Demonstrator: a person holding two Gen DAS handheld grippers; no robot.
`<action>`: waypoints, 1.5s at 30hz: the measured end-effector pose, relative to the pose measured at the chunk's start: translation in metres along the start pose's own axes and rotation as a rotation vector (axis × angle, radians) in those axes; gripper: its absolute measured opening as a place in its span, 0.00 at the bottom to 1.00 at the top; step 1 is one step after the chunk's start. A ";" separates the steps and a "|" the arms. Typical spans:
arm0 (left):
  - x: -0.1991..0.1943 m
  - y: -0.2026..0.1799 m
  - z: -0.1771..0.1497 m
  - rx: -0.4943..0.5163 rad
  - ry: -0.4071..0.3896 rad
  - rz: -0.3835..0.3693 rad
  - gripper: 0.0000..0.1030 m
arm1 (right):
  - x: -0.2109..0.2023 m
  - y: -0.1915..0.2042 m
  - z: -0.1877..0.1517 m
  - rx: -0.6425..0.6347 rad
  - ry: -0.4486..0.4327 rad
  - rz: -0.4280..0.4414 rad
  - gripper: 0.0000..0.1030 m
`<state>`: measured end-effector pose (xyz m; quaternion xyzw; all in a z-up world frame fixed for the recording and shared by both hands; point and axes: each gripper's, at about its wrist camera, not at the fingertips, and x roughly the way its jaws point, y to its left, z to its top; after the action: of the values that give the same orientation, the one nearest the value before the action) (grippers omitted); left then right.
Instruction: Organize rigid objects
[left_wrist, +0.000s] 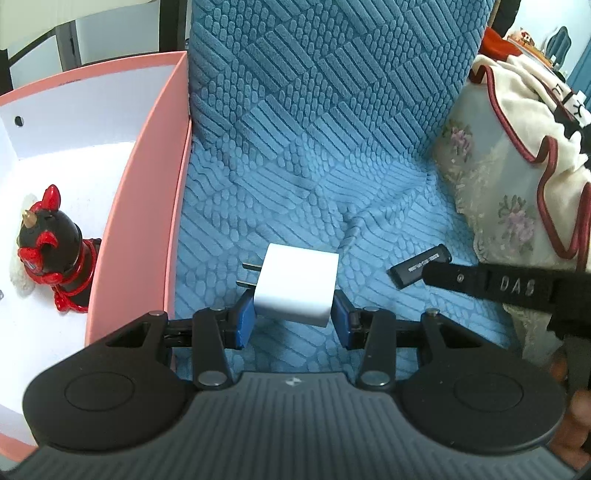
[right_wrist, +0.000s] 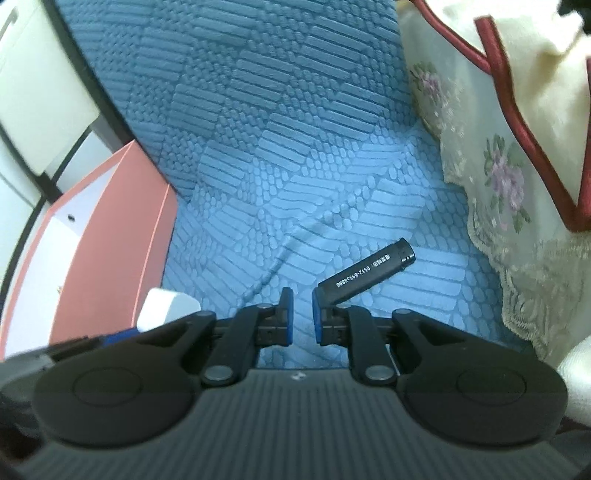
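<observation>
My left gripper is shut on a white plug charger, its blue pads pressed on both sides and the two prongs pointing left. The charger also shows at the lower left of the right wrist view. A black lighter with white print lies on the blue cushion. My right gripper is shut, with only a narrow empty gap between its pads. The lighter's near end sits at the tip of the right finger, outside the jaws. In the left wrist view one black finger of the right gripper overlaps the lighter.
A pink box with a white inside stands at the left and holds a red and black horned figurine. The box is against the blue textured backrest. A cream floral cloth with red trim borders the right.
</observation>
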<state>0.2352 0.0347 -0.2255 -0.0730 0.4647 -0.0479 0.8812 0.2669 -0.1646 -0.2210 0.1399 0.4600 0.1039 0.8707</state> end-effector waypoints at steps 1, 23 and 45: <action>0.000 0.000 -0.001 0.001 0.000 -0.001 0.48 | 0.001 -0.002 0.001 0.010 -0.002 0.005 0.15; 0.004 0.001 0.006 -0.008 0.000 -0.019 0.48 | 0.024 -0.027 0.023 0.142 0.005 -0.061 0.48; 0.002 0.000 0.019 -0.051 0.009 -0.075 0.32 | 0.062 -0.020 0.059 -0.303 0.268 -0.062 0.86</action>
<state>0.2520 0.0361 -0.2161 -0.1127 0.4664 -0.0696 0.8746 0.3515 -0.1731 -0.2435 -0.0218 0.5551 0.1628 0.8154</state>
